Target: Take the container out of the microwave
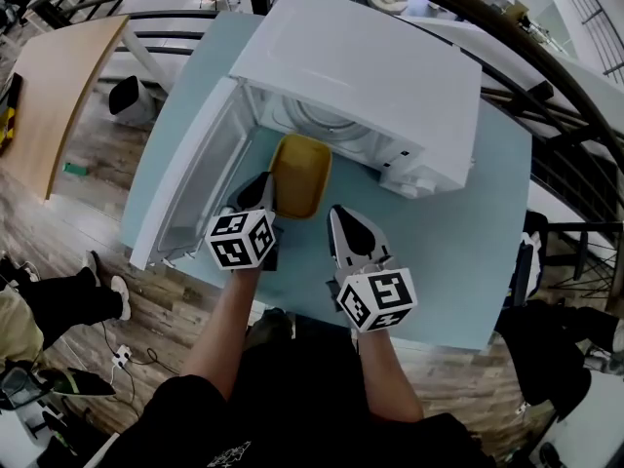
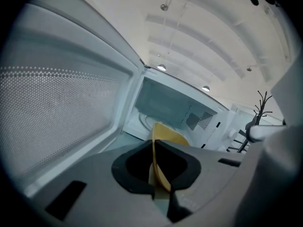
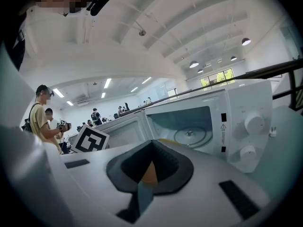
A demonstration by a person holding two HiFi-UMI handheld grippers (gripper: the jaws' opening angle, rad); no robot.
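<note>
A yellow rectangular container [image 1: 299, 174] lies at the mouth of the white microwave [image 1: 361, 66], mostly out over the pale blue table [image 1: 468, 242]. The microwave door [image 1: 190, 178] is swung wide open to the left. My left gripper [image 1: 263, 191] is shut on the container's left rim; in the left gripper view that thin yellow wall [image 2: 158, 171] stands edge-on between the jaws, with the container [image 2: 171, 137] running toward the cavity. My right gripper [image 1: 338, 217] hovers just right of the container's near end, shut with nothing held. The glass turntable [image 3: 189, 136] inside looks bare.
The microwave's knobs [image 3: 253, 123] are on its right side. A dark railing [image 1: 546, 86] curves behind the table. Wooden floor, a person's shoes [image 1: 107, 295] and cables lie left of the table. Several people [image 3: 45, 119] stand far off.
</note>
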